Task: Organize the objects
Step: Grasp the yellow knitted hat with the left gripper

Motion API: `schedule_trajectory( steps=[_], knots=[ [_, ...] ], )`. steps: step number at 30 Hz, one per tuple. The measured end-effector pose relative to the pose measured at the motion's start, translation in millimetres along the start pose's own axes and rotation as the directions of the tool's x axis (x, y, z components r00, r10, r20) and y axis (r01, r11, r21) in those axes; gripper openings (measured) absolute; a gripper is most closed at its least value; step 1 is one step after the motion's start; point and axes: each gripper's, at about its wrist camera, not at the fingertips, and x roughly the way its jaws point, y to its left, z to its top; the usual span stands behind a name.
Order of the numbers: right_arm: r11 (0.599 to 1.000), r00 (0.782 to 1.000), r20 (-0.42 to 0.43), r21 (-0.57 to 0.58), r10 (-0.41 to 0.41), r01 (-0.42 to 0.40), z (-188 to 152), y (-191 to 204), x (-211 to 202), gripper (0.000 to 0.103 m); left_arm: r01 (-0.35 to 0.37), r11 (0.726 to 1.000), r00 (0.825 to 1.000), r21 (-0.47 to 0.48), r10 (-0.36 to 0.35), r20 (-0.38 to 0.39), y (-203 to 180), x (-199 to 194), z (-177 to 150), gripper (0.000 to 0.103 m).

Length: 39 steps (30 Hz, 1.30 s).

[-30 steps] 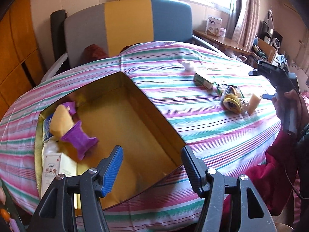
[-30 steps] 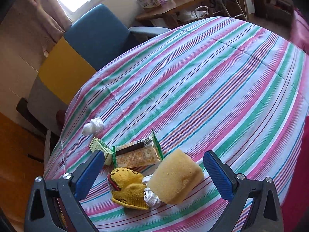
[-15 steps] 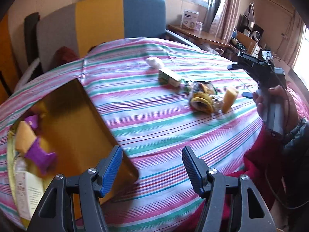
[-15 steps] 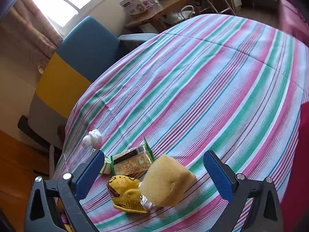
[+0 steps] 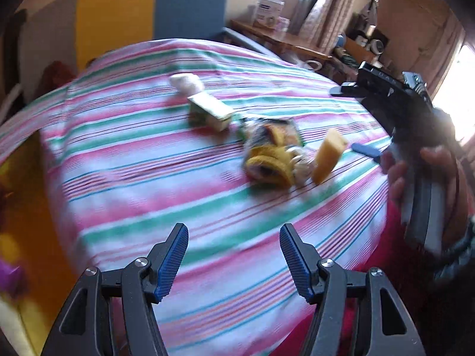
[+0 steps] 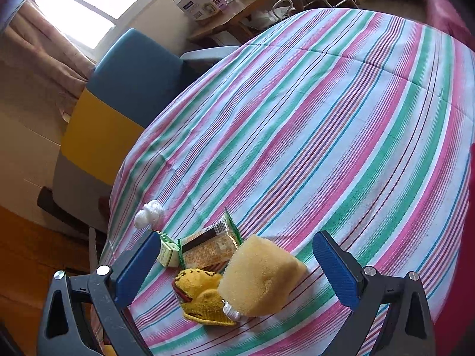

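A yellow sponge (image 6: 261,279) lies on the striped cloth between the fingers of my open right gripper (image 6: 237,264), not touched. Beside it lie a yellow knitted item (image 6: 202,293), a green-edged snack packet (image 6: 207,246), a small green-and-white carton (image 6: 167,250) and a white crumpled wad (image 6: 150,213). The left wrist view shows the same cluster: sponge (image 5: 328,155), knitted item (image 5: 267,166), carton (image 5: 210,111), wad (image 5: 185,81). My left gripper (image 5: 234,255) is open and empty, above the cloth, well short of the cluster. The right gripper (image 5: 356,118) shows there, held at the right.
A yellow box (image 5: 26,207) with a purple item (image 5: 10,276) in it sits at the left edge of the left wrist view. A blue, yellow and grey chair (image 6: 118,103) stands behind the table. A wooden shelf (image 6: 237,14) with boxes is at the back.
My left gripper has swung right, away from the yellow box and toward the cluster; the view is blurred by motion. My right gripper has come slightly closer to the sponge, still open.
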Motion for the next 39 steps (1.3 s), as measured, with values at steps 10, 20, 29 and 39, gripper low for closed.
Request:
schedule_trajectory(
  steps=[10, 20, 29, 39],
  knots=[
    [0.998, 0.998, -0.026, -0.005, 0.055, -0.055, -1, 3, 3, 0.103, 0.089, 0.996, 0.996, -0.014, -0.089, 0.022, -21, 61, 51, 0.076],
    [0.997, 0.996, -0.041, -0.007, 0.077, -0.077, -1, 5, 6, 0.103, 0.082, 0.993, 0.996, -0.090, -0.085, -0.029, -14, 128, 76, 0.080],
    [0.997, 0.997, -0.035, -0.047, 0.063, -0.065, -1, 10, 7, 0.103, 0.025, 0.989, 0.999, -0.147, -0.028, -0.017, 12, 98, 46, 0.037],
    [0.998, 0.995, -0.090, -0.054, 0.034, -0.039, -4, 9, 17, 0.103, 0.002, 0.992, 1.000, -0.128, 0.001, 0.027, 18, 54, -15, 0.037]
  ],
)
